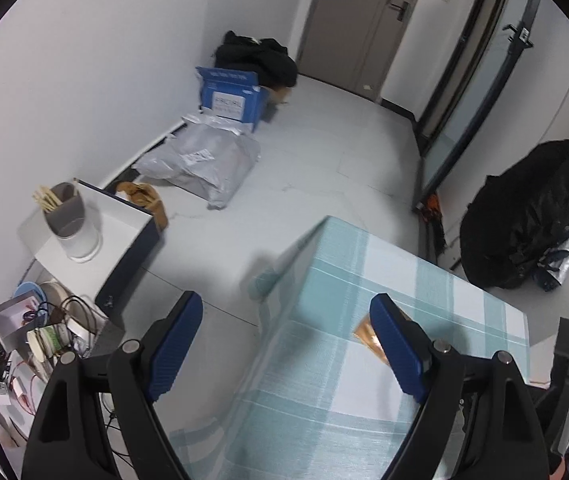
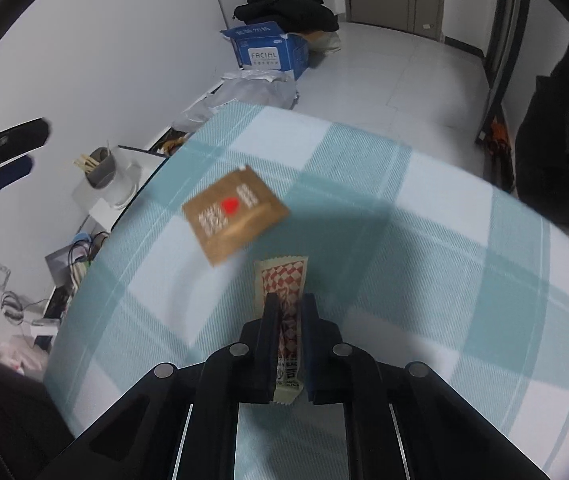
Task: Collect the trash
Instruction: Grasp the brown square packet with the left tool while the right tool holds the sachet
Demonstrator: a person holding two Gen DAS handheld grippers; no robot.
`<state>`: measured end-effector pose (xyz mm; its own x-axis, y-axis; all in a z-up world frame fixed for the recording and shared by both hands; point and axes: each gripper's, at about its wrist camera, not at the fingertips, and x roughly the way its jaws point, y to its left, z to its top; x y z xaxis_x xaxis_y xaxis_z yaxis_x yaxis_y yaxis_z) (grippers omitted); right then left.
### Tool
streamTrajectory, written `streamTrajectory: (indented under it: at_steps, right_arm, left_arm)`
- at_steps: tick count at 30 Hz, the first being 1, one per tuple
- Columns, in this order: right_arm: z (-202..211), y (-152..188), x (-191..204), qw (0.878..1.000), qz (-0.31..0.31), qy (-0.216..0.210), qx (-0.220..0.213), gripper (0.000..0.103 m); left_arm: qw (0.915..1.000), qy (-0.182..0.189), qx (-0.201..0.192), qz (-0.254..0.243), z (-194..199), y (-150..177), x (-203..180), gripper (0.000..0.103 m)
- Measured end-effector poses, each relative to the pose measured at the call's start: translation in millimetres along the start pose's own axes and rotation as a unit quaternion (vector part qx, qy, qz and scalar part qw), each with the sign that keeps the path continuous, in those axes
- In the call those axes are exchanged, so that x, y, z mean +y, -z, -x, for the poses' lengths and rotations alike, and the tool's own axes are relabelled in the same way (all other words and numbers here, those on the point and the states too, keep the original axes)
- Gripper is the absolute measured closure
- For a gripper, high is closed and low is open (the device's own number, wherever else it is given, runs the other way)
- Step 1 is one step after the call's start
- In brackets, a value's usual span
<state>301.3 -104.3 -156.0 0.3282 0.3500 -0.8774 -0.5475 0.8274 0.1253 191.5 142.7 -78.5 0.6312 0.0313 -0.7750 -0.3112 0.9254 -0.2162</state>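
A long wrapper (image 2: 283, 280) with a red and white checked print lies along my right gripper (image 2: 289, 300), whose dark fingers are shut on it above the teal checked tablecloth (image 2: 424, 240). A brown paper packet (image 2: 236, 212) with a red heart lies on the cloth just beyond, up and to the left. In the left wrist view my left gripper (image 1: 286, 312) stands open over the table's corner, with nothing between its blue pads (image 1: 176, 344). The brown packet (image 1: 366, 336) peeks out behind the right pad. The left gripper (image 2: 4, 160) also shows at the left edge of the right wrist view.
A white side table (image 1: 116, 232) with a grey cup of sticks (image 1: 64, 208) stands left of the checked table (image 1: 364, 360). On the floor lie a grey mailer bag (image 1: 204, 160), a blue box (image 1: 232, 96) and black clothes (image 1: 260, 56). A black bag (image 1: 532, 216) sits at right. Cables clutter the lower left.
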Motion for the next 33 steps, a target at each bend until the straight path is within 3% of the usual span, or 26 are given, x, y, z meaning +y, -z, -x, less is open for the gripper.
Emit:
streamTrajectory:
  at_steps: [5,9,13,17,27,31,33]
  right_arm:
    - [18,13,-12,1.0,-0.016,-0.014,-0.009,0.095]
    - [38,20,-17,0.999,-0.015,-0.018,-0.035,0.095]
    - [54,30,-31,0.998,-0.034,-0.025,-0.053,0.095]
    - [71,37,-46,0.995,-0.059,-0.022,-0.073,0.095]
    - [102,50,-69,0.99,-0.086,-0.028,-0.107,0.095]
    - [105,50,-72,0.989,-0.089,-0.034,-0.113,0.095]
    - [108,50,-72,0.989,-0.085,-0.033,-0.117,0.095]
  left_arm:
    - [0.9993,0.016,0.032,-0.013,-13,3,-11,0.02]
    - [0.9969,0.018,0.054,-0.053,-26,8,-29,0.02]
    - [0.9914,0.052,0.098,-0.069,-45,14,-48,0.02]
    - [0.9863,0.025,0.112,-0.118,-64,14,-71,0.02]
    - [0.963,0.008,0.174,-0.205,-99,19,-85,0.02]
    - [0.9426,0.016,0.186,-0.277,-98,28,-99,0.019]
    - [0.939,0.02,0.188,-0.287,-97,28,-100,0.019]
